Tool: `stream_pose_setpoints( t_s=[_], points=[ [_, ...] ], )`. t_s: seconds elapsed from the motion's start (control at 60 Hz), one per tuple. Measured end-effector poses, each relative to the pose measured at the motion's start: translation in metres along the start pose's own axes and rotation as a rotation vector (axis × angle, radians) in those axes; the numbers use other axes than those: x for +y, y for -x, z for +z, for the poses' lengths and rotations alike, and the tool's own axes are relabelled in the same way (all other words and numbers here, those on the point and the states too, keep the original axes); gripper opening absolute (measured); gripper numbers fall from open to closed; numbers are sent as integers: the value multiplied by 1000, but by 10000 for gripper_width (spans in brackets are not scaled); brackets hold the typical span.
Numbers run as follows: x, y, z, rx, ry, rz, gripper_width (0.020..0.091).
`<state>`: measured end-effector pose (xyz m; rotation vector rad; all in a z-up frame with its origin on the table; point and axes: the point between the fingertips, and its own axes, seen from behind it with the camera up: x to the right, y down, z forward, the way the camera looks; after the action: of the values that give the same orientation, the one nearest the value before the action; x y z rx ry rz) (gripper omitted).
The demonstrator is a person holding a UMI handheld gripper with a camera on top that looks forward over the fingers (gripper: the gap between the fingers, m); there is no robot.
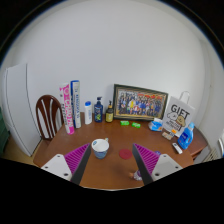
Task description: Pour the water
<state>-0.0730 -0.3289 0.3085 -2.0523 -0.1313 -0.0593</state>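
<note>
Hovering above the near edge of the wooden counter (100, 172), the claw (110, 165) was released, its fingers spread wide and grasping nothing. A white cup (100, 148) stood just ahead, between the fingers, probably the receiving vessel. Bottles (97, 110) lined the back edge beside a framed photo (139, 102) and a gift bag (179, 115), out of the working space.

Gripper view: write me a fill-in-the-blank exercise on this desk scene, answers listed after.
1. The white cup stands just ahead of the gripper, nearer its ____ finger.
2. The gripper's fingers are ____, holding nothing.
3. The framed group photo leans against the ____.
4. The white bag right of the photo reads ____.

Answers: left; open; wall; GIFT
</note>
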Motion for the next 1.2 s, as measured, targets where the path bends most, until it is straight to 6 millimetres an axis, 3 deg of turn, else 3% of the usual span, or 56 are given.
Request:
stream_pose_setpoints(
  t_s=[0.133,0.267,0.467,0.617,0.8,0.933,1.0,1.1,1.167,1.2],
  points=[
    [18,3,3,21,-1,-1,855],
    [65,-12,12,55,22,41,855],
    [144,-69,25,121,60,68,858],
    [189,-113,57,146,58,125,861],
    [191,-147,118,161,-43,147,851],
    [191,-156,160,147,-100,144,768],
    [193,-159,174,152,-109,144,686],
    [192,-172,181,195,-148,126,495],
    [191,-170,182,189,-155,161,470],
    [191,-170,181,193,-153,164,415]
  ],
)
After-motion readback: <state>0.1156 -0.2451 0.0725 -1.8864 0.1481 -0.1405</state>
